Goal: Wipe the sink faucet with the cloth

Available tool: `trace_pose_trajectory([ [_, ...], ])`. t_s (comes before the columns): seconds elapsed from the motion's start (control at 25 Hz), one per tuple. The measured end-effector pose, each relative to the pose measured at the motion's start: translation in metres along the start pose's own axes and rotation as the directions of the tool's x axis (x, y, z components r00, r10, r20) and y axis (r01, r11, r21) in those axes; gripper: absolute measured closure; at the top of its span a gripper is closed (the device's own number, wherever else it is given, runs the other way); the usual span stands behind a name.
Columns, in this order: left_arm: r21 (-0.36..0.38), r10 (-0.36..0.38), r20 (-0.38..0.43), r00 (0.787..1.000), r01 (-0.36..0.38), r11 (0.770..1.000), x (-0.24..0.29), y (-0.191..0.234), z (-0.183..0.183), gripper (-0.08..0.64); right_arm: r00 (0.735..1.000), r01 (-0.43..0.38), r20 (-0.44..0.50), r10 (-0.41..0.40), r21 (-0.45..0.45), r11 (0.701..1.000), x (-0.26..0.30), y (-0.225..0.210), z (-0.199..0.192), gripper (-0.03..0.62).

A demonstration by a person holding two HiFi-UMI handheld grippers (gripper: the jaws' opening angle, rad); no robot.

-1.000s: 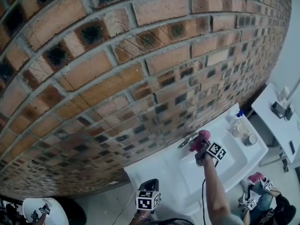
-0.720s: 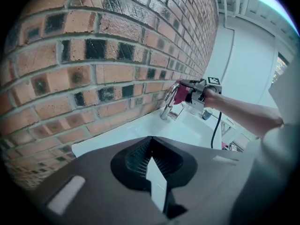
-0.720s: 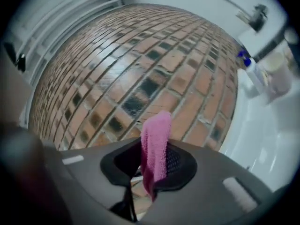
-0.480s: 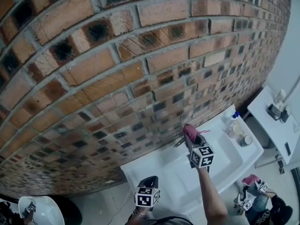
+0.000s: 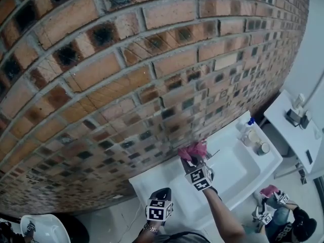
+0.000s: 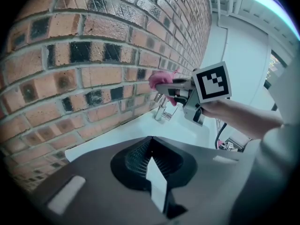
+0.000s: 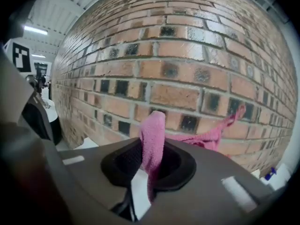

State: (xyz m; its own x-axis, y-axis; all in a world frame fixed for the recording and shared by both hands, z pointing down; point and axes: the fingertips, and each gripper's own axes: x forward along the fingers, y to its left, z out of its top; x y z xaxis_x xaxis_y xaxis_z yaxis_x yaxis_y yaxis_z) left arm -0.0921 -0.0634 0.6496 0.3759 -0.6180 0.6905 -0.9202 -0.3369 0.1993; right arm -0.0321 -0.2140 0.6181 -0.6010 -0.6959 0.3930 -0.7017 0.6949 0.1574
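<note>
Faucet [image 6: 161, 110] mid-frame, just below pink cloth [image 6: 158, 80] pinched in right tongs [image 6: 168, 86]; left tongs [image 6: 151, 165] closed, empty, farther off.

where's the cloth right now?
Head view, centre-right: cloth clamped in the right gripper, just above the faucet at the sink's back edge, by the brick wall.

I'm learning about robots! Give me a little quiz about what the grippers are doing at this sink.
1. True or false: the left gripper holds the cloth.
2. What colour is the cloth? A blue, B pink, C green.
3. Fill in: the wall behind the sink is made of ____.

Key: 1 false, the right gripper is shut on it and the left is shut on nothing; 2 B; 3 brick.
</note>
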Motion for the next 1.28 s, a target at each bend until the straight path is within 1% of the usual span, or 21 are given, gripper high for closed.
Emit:
trace_pose_trajectory([
  [0.08,0.003,-0.003,0.002,1.000,0.003,1.000,0.000,0.000,0.002,0.545,0.993,-0.079,-0.088,0.082,0.040,0.996,0.011,0.031,-0.031,0.535],
  [0.16,0.005,-0.006,0.004,1.000,0.006,1.000,-0.001,0.000,0.003,0.545,0.974,-0.093,-0.186,0.133,0.208,0.974,0.018,0.055,-0.082,0.535],
  [0.2,0.005,-0.007,0.005,1.000,0.007,1.000,-0.002,0.000,0.004,0.545,0.965,-0.073,-0.212,0.155,0.350,0.934,0.016,0.061,-0.107,0.535],
  [0.24,0.004,-0.008,0.006,1.000,0.008,1.000,-0.003,0.000,0.004,0.545,0.966,-0.054,-0.193,0.173,0.504,0.862,0.012,0.061,-0.123,0.535],
  [0.28,0.003,-0.008,0.007,1.000,0.008,1.000,-0.003,0.001,0.003,0.545,0.978,-0.056,-0.117,0.173,0.651,0.757,0.007,0.055,-0.127,0.535],
  [0.32,0.001,-0.006,0.005,1.000,0.006,1.000,-0.003,0.003,0.003,0.545,0.991,-0.088,0.004,0.135,0.779,0.621,0.001,0.041,-0.122,0.535],
  [0.36,-0.002,-0.003,0.003,1.000,0.003,1.000,-0.002,0.005,0.001,0.545,0.989,-0.149,0.139,0.056,0.877,0.456,-0.005,0.020,-0.111,0.535],
  [0.4,-0.004,-0.001,0.000,1.000,0.001,1.000,-0.001,0.008,0.001,0.545,0.967,-0.228,0.251,-0.049,0.932,0.283,-0.010,-0.005,-0.101,0.535],
  [0.44,-0.006,0.000,-0.002,1.000,0.000,1.000,0.000,0.010,0.000,0.545,0.938,-0.295,0.315,-0.145,0.945,0.141,-0.013,-0.026,-0.094,0.535],
  [0.48,-0.007,-0.001,-0.002,1.000,0.001,1.000,0.001,0.010,0.001,0.545,0.922,-0.324,0.331,-0.201,0.944,0.068,-0.013,-0.041,-0.090,0.535],
  [0.52,-0.007,-0.004,-0.001,1.000,0.004,1.000,0.001,0.010,0.001,0.545,0.922,-0.314,0.322,-0.216,0.947,0.070,-0.012,-0.048,-0.087,0.535],
  [0.6,-0.003,-0.014,0.006,1.000,0.014,1.000,0.001,0.004,0.004,0.545,0.926,-0.281,0.311,-0.212,0.946,0.161,-0.013,-0.051,-0.079,0.535],
  [0.72,0.009,-0.027,0.017,0.999,0.027,1.000,0.002,0.000,0.011,0.545,0.900,-0.287,0.330,-0.286,0.940,0.182,-0.024,-0.082,-0.065,0.536],
  [0.76,0.010,-0.027,0.016,1.000,0.027,1.000,0.004,0.001,0.013,0.545,0.904,-0.254,0.312,-0.291,0.942,0.221,-0.024,-0.095,-0.062,0.538],
  [0.84,0.005,-0.029,0.009,1.000,0.029,1.000,0.005,0.001,0.011,0.545,0.933,-0.156,0.254,-0.255,0.925,0.347,-0.022,-0.107,-0.062,0.540],
  [0.88,0.004,-0.031,0.005,0.999,0.031,1.000,0.006,0.000,0.009,0.545,0.943,-0.125,0.233,-0.238,0.910,0.394,-0.023,-0.108,-0.065,0.538],
  [0.92,0.004,-0.033,0.002,0.999,0.033,0.999,0.007,0.000,0.008,0.545,0.947,-0.106,0.217,-0.236,0.906,0.410,-0.024,-0.111,-0.070,0.537],
  [1.04,0.001,-0.035,0.001,0.999,0.035,0.999,0.010,0.002,0.009,0.545,0.948,-0.047,0.159,-0.276,0.927,0.373,-0.021,-0.123,-0.089,0.535],
  [1.16,-0.004,-0.035,0.002,0.999,0.035,0.999,0.012,0.004,0.010,0.545,0.957,0.131,-0.016,-0.288,0.913,0.387,-0.011,-0.130,-0.126,0.535],
  [1.2,-0.005,-0.034,0.001,0.999,0.034,0.999,0.012,0.005,0.010,0.545,0.949,0.208,-0.097,-0.299,0.906,0.367,-0.011,-0.134,-0.143,0.535],
  [1.28,-0.012,-0.029,-0.001,1.000,0.029,1.000,0.011,0.007,0.009,0.545,0.903,0.360,-0.247,-0.353,0.882,0.304,-0.022,-0.148,-0.174,0.537],
])
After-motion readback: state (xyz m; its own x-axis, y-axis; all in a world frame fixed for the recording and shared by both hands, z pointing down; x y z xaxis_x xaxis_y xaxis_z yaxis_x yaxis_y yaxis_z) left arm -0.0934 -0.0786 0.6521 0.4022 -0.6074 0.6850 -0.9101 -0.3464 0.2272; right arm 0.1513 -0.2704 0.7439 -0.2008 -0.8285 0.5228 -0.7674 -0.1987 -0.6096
